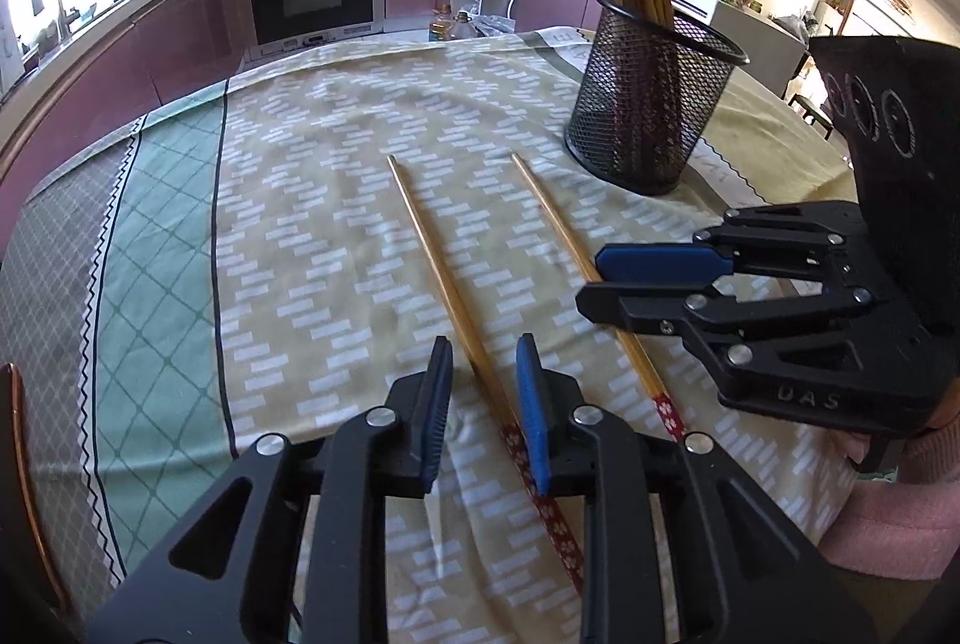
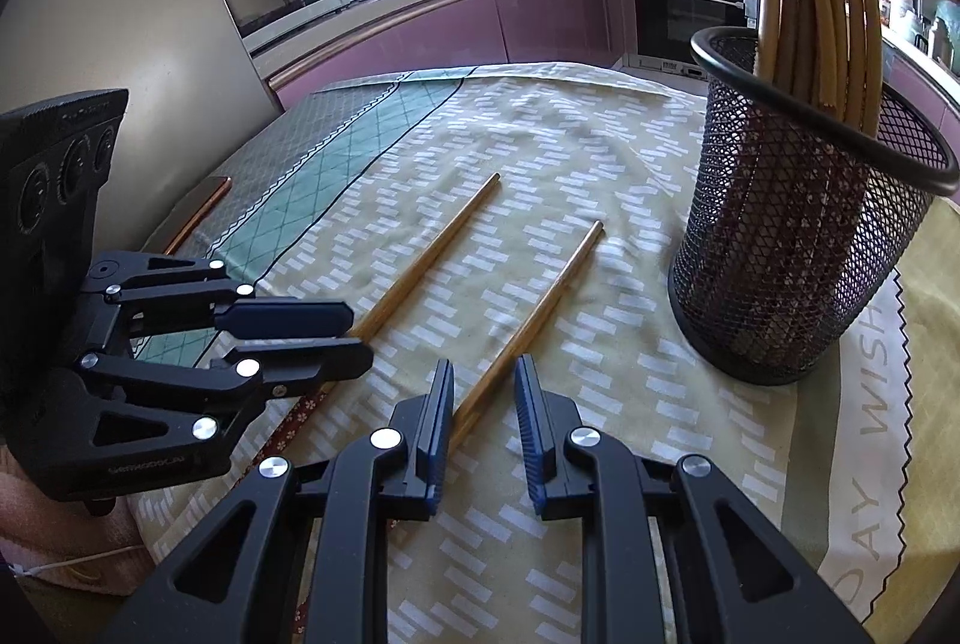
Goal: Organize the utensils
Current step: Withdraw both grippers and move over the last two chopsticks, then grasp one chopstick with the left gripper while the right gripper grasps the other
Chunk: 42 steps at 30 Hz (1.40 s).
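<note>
Two chopsticks: left chopstick [image 1: 444,278], right chopstick [image 1: 564,236], flat on tabletop [image 1: 300,164]
Holder: mesh cup [image 1: 651,104], holds more chopsticks
Left tool [image 1: 483,362]: open, straddling left chopstick, gripping nothing
Right tool [image 2: 483,386]: open, over right chopstick, gripping nothing

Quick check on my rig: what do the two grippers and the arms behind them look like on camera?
Both the left gripper and right gripper are matte black linkage frames with silver rivets and blue ribbed finger pads. Embossed lettering marks the bodies. Pink sleeves show behind them. No cables visible.
</note>
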{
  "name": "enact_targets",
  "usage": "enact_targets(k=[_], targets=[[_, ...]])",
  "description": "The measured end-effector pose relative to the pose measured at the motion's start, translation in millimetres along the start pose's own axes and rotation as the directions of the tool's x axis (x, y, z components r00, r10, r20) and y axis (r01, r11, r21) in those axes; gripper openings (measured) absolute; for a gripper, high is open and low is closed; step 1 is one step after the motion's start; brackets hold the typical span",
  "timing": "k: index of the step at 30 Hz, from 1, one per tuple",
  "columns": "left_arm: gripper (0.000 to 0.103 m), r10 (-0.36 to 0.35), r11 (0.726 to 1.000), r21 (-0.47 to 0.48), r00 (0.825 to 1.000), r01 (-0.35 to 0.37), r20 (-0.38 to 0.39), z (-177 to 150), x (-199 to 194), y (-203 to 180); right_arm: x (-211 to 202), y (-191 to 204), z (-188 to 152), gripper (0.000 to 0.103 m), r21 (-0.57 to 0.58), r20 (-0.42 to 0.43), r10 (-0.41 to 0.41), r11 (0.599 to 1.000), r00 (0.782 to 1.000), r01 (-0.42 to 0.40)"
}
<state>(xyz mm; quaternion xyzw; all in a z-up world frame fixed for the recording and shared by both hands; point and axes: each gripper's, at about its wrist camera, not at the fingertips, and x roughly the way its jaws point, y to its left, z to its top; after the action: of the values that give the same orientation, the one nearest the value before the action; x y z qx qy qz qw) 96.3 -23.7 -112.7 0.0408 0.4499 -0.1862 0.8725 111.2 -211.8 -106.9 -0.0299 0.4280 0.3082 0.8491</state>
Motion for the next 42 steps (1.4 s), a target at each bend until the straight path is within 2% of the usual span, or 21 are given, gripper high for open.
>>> enact_targets(k=[17, 21, 26, 33, 42], targets=[[0.021, 0.045, 0.998, 0.039, 0.999, -0.044, -0.021, 35, 30, 4, 12, -5, 13, 0.018, 0.039, 0.003, 0.025, 0.999, 1.000, -0.025], [0.012, 0.052, 0.998, 0.039, 0.999, -0.051, -0.017, 36, 31, 3, 14, -6, 14, 0.014, 0.051, 0.005, 0.023, 0.998, 1.000, -0.023], [0.008, 0.047, 0.999, 0.006, 0.999, -0.047, -0.009, 33, 28, 5, 13, -9, 12, 0.007, 0.076, 0.012, 0.033, 0.996, 0.999, -0.034], [0.008, 0.035, 0.999, -0.028, 0.999, -0.035, -0.006, 26, 19, 9, 5, -12, 10, 0.006, 0.094, 0.033, 0.046, 0.994, 0.998, -0.048], [0.008, 0.016, 1.000, 0.009, 1.000, -0.016, -0.021, 19, 14, -3, 10, -5, 8, 0.009, 0.054, -0.002, 0.040, 0.998, 0.999, -0.040]])
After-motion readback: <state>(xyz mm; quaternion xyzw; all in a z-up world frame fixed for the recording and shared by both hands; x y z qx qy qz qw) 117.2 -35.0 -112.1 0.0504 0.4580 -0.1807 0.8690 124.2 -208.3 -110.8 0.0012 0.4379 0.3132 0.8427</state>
